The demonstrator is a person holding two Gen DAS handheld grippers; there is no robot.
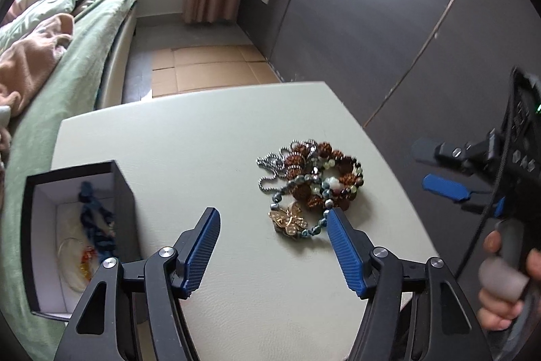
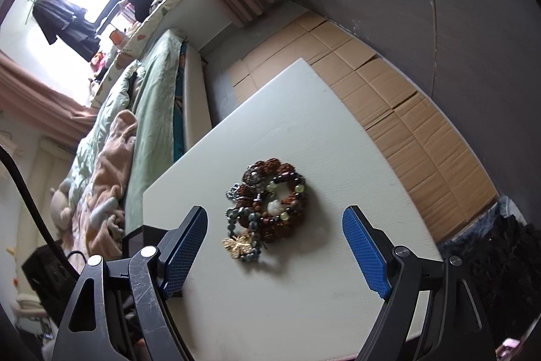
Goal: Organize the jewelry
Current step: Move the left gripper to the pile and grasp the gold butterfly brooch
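Jewelry pile (image 1: 309, 183) is lying on desk (image 1: 203, 141), ahead of left tongs (image 1: 274, 222) (right-hand fingertip touching it); right tongs (image 2: 274, 220) hovering above; both gaping wide, gripping nothing.

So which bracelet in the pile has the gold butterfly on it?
The dark blue-grey bead bracelet at the near edge of the pile carries the gold butterfly. The big brown knobbly bead bracelet and the silver ball chain have no charm.
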